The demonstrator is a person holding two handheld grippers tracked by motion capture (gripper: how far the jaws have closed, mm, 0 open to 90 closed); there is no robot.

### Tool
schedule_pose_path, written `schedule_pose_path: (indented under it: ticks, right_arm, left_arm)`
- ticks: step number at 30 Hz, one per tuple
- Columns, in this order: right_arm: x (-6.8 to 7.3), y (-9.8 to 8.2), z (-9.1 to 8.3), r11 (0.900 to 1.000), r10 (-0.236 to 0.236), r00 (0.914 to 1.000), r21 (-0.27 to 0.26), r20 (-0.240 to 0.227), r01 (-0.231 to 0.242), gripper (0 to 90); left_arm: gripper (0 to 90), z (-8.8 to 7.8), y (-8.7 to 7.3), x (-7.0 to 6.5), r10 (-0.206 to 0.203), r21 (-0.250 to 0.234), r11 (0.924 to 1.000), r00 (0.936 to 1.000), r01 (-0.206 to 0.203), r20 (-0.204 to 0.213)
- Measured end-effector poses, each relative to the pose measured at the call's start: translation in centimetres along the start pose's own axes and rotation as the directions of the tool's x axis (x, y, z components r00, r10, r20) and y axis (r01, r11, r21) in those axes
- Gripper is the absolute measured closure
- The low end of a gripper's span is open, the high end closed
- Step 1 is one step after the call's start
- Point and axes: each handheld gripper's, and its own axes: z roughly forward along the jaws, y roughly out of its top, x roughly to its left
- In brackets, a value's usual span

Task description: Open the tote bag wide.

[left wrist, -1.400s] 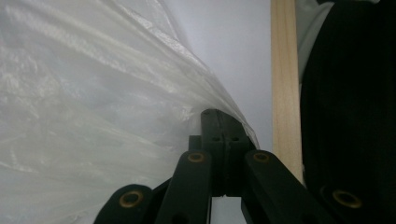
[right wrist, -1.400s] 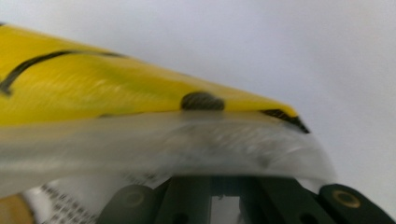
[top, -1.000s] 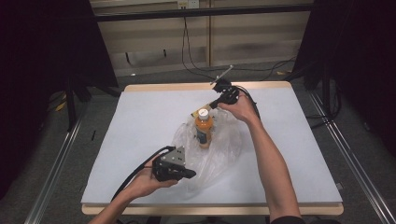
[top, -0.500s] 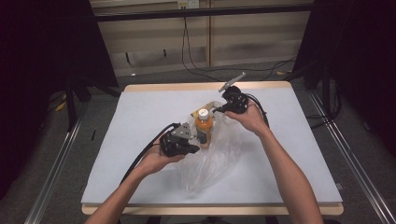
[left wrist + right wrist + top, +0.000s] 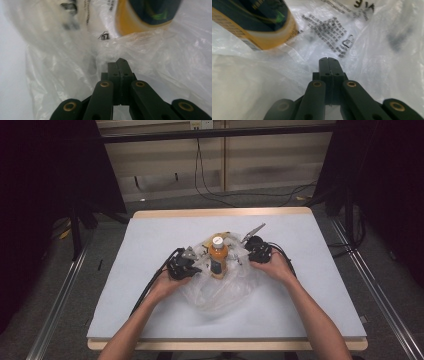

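Hands come in from the near edge of the pale blue-grey table [image 5: 150, 240], each holding a black two-jaw gripper, and they meet around a crumpled clear plastic bag [image 5: 220, 292] lying at the middle of the table top. An orange-filled bottle with a white cap and a dark label [image 5: 218, 257] stands upright inside the far part of the bag, between the two grippers.

In the high view the left gripper [image 5: 196, 266] sits just left of the bottle, with the person's left hand [image 5: 167, 282] wrapped behind it, and black cable trails from it toward the near left. The right gripper [image 5: 245, 254] sits just right of the bottle, held by the right hand [image 5: 272, 265], and its grey three-cornered plate points up and to the far side.

In the left gripper view the left gripper [image 5: 119, 61] has its jaws pressed flat together, with a fold of the clear plastic bag [image 5: 62, 75] gathered at the tips; the bottle's [image 5: 140, 17] orange base and dark label show blurred above. In the right gripper view the right gripper [image 5: 328, 60] likewise has its jaws shut tight against each other, their tips against the film of the bag [image 5: 387, 50], which carries black printed text. The bottle [image 5: 262, 25] leans across the upper left of that view, close behind the plastic.
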Motion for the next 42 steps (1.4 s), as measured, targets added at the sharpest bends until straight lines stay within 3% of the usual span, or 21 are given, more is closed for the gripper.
schedule_pose_path:
  ticks: [6, 7, 11, 12, 13, 14, 16, 17, 18, 19, 21, 22, 23, 25, 27, 29, 32, 33, 37, 39, 42]
  right_arm:
    - [-0.5, -1.3, -1.1, 1.0, -0.022, 0.9982, 0.016, 0.056, 0.021, 90.0]
    - [-0.5, -1.3, -1.1, 1.0, -0.022, 0.9982, 0.016, 0.056, 0.021, 90.0]
    - [-1.3, -2.7, -2.0, 1.0, -0.004, 0.9967, -0.004, 0.081, 0.005, 90.0]
    - [-1.6, -3.0, -2.3, 1.0, 0.011, 0.9964, -0.005, 0.084, -0.01, 90.0]
    - [-2.0, -3.2, -2.5, 1.0, 0.02, 0.9963, -0.007, 0.084, -0.019, 90.0]
    - [-2.0, -3.4, -2.5, 0.999, 0.031, 0.9957, -0.016, 0.087, -0.03, 90.0]
    - [-1.6, -3.0, -2.2, 1.0, 0.012, 0.9941, -0.017, 0.108, -0.01, 90.0]
    - [-1.3, -2.8, -2.0, 1.0, 0.015, 0.9951, -0.021, 0.098, -0.013, 90.0]
    - [-1.3, -2.8, -2.0, 1.0, 0.015, 0.9951, -0.021, 0.098, -0.013, 90.0]
    - [-1.1, -2.6, -1.8, 1.0, 0.012, 0.9954, -0.026, 0.095, -0.009, 90.0]
    - [-0.9, -2.2, -1.3, 0.999, -0.001, 0.9946, -0.047, 0.103, 0.006, 90.0]
    - [-0.8, -2.0, -1.2, 0.999, 0.011, 0.9949, -0.046, 0.1, -0.007, 90.0]
    - [-1.0, -1.9, -1.0, 0.998, 0.009, 0.995, -0.06, 0.099, -0.003, 90.0]
    - [-0.9, -1.6, -0.8, 0.998, 0.012, 0.9946, -0.065, 0.103, -0.005, 90.0]
    - [-0.7, -1.5, -0.6, 0.998, 0.01, 0.9938, -0.069, 0.11, -0.002, 90.0]
    - [-0.7, -1.5, -0.6, 0.997, 0.017, 0.9947, -0.079, 0.102, -0.009, 90.0]
    - [-0.7, -1.5, -1.3, 0.99, 0.039, 0.9951, -0.137, 0.091, -0.026, 90.0]
    - [-0.7, -1.5, -1.3, 0.99, 0.039, 0.9951, -0.137, 0.091, -0.026, 90.0]
    - [-0.7, -1.2, -2.8, 0.978, 0.062, 0.9949, -0.205, 0.079, -0.045, 90.0]
    - [-0.5, -1.2, -3.5, 0.974, 0.063, 0.9949, -0.224, 0.079, -0.044, 90.0]
    - [-0.2, -1.2, -4.8, 0.967, 0.049, 0.9946, -0.254, 0.092, -0.024, 90.0]
  left_arm:
    - [90.0, -0.9, -1.2, 1.3, -0.009, 0.004, 0.9999, 1.0, 0.009, -0.001]
    - [90.0, -1.0, -1.5, 1.3, -0.037, -0.009, 0.9993, 0.9993, 0.037, -0.009]
    - [90.0, -1.7, -2.5, 2.3, -0.071, -0.01, 0.9975, 0.9967, 0.07, -0.041]
    - [90.0, -1.9, -2.7, 2.7, -0.087, -0.01, 0.9962, 0.996, 0.087, -0.02]
    - [90.0, -1.7, -2.9, 2.7, -0.138, -0.047, 0.9894, 0.9904, 0.138, -0.01]
    - [90.0, -1.8, -3.0, 2.9, -0.107, -0.036, 0.9937, 0.9942, 0.107, -0.009]
    - [90.0, -1.8, -2.9, 2.8, -0.099, -0.025, 0.9949, 0.995, 0.098, -0.017]
    - [90.0, -1.6, -2.9, 2.5, -0.108, -0.049, 0.9931, 0.9936, 0.107, -0.032]
    - [90.0, -1.7, -2.8, 2.6, -0.091, -0.034, 0.9953, 0.9955, 0.09, -0.025]
    - [90.0, -1.5, -2.8, 2.5, -0.113, -0.052, 0.9924, 0.9934, 0.112, -0.019]
    - [90.0, -1.4, -2.6, 2.5, -0.106, -0.052, 0.993, 0.9944, 0.106, 0.002]
    - [90.0, -1.4, -2.5, 2.5, -0.074, -0.035, 0.9967, 0.9973, 0.074, -0.001]
    - [90.0, -1.1, -2.4, 2.3, -0.106, -0.072, 0.9919, 0.9944, 0.105, -0.004]
    - [90.0, -0.9, -2.2, 2.4, -0.095, -0.066, 0.9933, 0.9955, 0.095, 0.002]
    - [90.0, -0.6, -2.0, 2.3, -0.12, -0.085, 0.989, 0.9926, 0.121, 0.021]
    - [90.0, -0.6, -2.0, 2.3, -0.117, -0.086, 0.9893, 0.9929, 0.118, 0.023]
    - [90.0, -1.4, -2.1, 2.5, -0.139, -0.144, 0.9788, 0.9889, 0.145, 0.051]
    - [90.0, -1.4, -2.1, 2.5, -0.139, -0.144, 0.9788, 0.9889, 0.145, 0.051]
    - [90.0, -2.8, -2.0, 2.3, -0.153, -0.214, 0.9626, 0.9851, 0.166, 0.079]
    - [90.0, -3.6, -1.8, 1.9, -0.136, -0.229, 0.9617, 0.9878, 0.15, 0.076]
    - [90.0, -4.5, -1.7, 1.5, -0.113, -0.271, 0.9538, 0.9907, 0.129, 0.076]
